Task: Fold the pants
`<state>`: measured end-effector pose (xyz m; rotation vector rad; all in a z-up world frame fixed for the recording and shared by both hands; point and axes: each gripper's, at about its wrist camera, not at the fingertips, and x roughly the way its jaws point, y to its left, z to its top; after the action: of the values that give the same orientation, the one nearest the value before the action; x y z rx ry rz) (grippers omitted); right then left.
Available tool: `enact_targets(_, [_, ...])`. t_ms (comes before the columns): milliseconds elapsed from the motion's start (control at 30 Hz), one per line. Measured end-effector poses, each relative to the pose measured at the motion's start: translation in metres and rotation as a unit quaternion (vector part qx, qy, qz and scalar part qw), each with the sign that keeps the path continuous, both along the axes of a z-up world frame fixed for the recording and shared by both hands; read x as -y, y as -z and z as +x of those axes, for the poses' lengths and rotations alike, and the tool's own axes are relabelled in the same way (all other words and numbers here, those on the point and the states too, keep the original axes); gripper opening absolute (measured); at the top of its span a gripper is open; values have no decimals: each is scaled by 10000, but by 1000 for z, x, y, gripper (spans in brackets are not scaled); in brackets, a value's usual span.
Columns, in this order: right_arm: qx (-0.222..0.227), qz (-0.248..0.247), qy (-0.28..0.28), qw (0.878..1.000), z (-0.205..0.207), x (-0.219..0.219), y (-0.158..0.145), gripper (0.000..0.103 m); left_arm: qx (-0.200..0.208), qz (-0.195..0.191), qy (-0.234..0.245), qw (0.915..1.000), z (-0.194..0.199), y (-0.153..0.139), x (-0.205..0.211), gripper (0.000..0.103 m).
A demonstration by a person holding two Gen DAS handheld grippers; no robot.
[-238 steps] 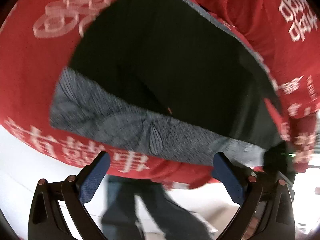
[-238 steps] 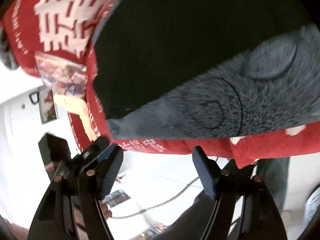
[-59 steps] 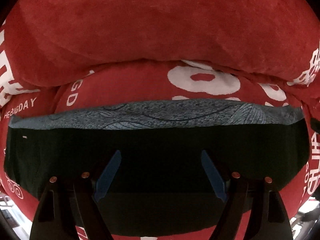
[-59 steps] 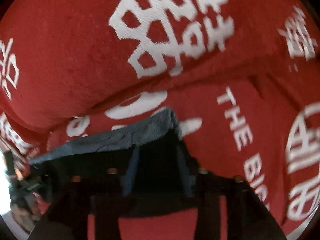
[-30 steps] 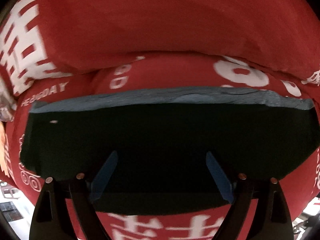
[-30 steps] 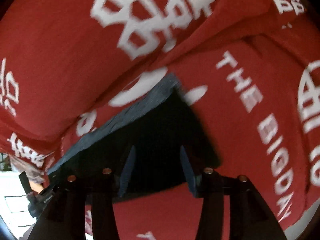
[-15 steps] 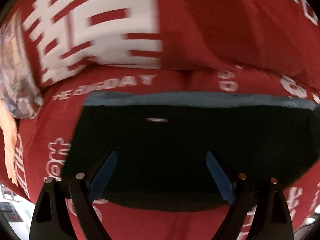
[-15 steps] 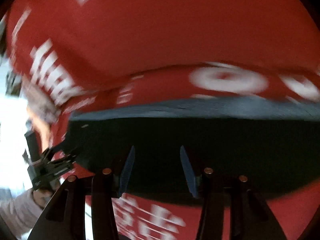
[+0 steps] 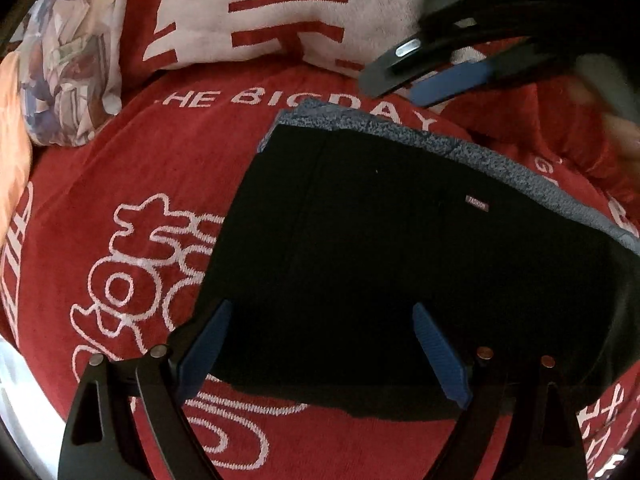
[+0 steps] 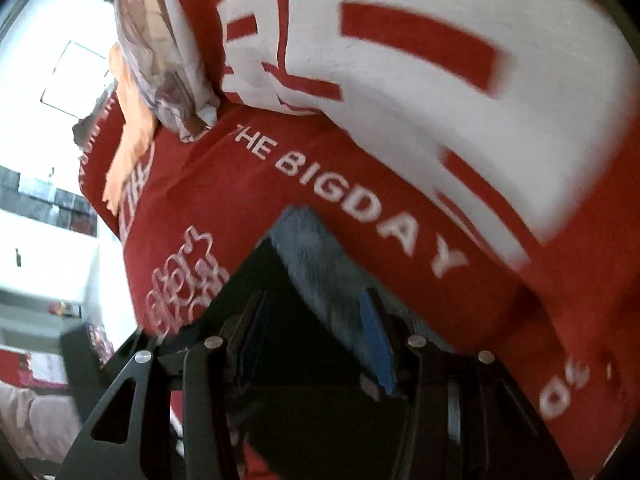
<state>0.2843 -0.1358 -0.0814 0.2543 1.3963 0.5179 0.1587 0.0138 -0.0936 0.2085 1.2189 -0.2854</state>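
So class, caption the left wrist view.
Open left gripper above folded black pants on a red blanket.

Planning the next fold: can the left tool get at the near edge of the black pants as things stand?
Probably yes: the left tool hangs open over the pants, nothing between its blue pads and the cloth.

Setting: home bedroom. Evidence: bed covered by a plush red blanket with white lettering and characters (image 9: 132, 184); red-and-white cushion (image 9: 260, 12); patterned pale pillow (image 9: 68, 80); white wall with framed panel (image 10: 76, 76) beyond.
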Motion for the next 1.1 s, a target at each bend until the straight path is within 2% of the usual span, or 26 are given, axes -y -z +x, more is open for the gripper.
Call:
enact_targets(67, [-281,86,-35,9996,12,-5,17,52,59,-107,-22,9999,-1,-1,-4,92])
enact_targets(167, [-408,165,-217,9988,19,-13,30,51,145,-134,-2,9998,-5,-1,-7,92])
enact_targets(267, [-481,112,-376,9981,21,-27,33,9,124,-131,88,9998,-5,-3,-3,92])
enact_targets(300, [-407,61,-389,9984,20,-29,27,7,81,-140,83,9998,-3,-3,-4,92])
enact_targets(467, [-182,380,-502,9978,28,-40,1,6,-16,-310,-226,9993,3,-14,-20,92])
enact_targets(533, [-191,358,-374,9985,38,-45,9,5,-74,-172,-229,9996,6,-10,-22,91])
enact_targets(600, [-227,-170,-251,9993,41,-51,29,5,-37,-30,-173,9998,8,-11,-20,91])
enact_targets(667, [-276,-141,106,9995,36,-47,35,8,47,1,-54,10000,11,-20,-17,91])
enact_targets(833, [233,-94,1118,9934,-10,11,-20,9,91,-236,306,9992,22,-41,6,92])
enact_targets(933, [81,-228,1774,9838,-64,66,-37,9,102,-265,617,9977,31,-40,38,92])
enact_targets(1033, [-296,-445,2353,9705,-114,116,-19,9,47,-132,804,9967,46,-25,71,92])
enact_targets(1100, [-776,-757,2855,9522,-137,150,15,12,-50,248,617,9978,64,2,86,92])
